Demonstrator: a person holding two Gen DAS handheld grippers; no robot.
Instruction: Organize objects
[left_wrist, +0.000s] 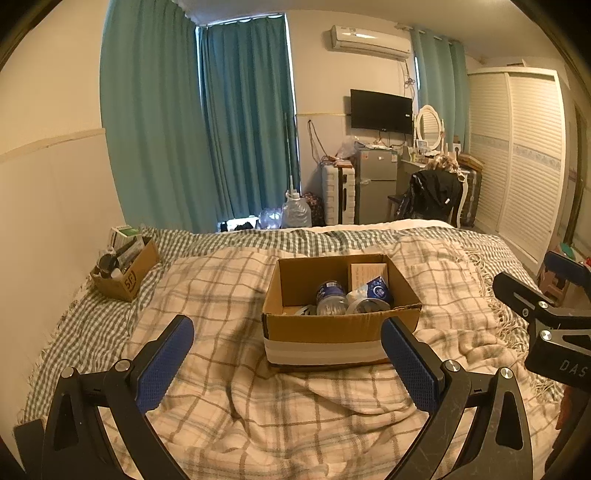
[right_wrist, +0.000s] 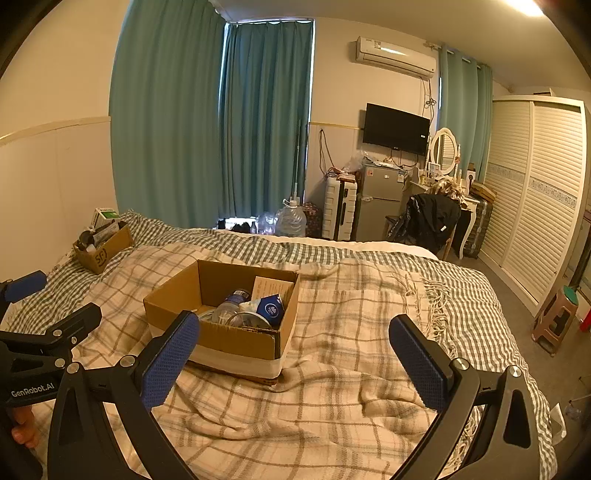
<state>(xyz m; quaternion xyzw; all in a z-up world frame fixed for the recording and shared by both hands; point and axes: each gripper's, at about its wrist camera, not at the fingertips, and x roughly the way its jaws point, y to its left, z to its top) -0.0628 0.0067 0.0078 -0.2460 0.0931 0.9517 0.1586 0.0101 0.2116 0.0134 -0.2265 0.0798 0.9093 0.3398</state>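
The open brown cardboard box with white tape sits on the plaid blanket — just beyond the left gripper, left of the right gripper; both jaws spread, empty.

Left gripper, right gripper: jaws wide, seemingly level.

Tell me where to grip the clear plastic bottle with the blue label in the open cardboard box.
Grip the clear plastic bottle with the blue label across its upper body, coming from above. It leans among other items inside the open cardboard box, whose walls likely block any side approach; the top is open.
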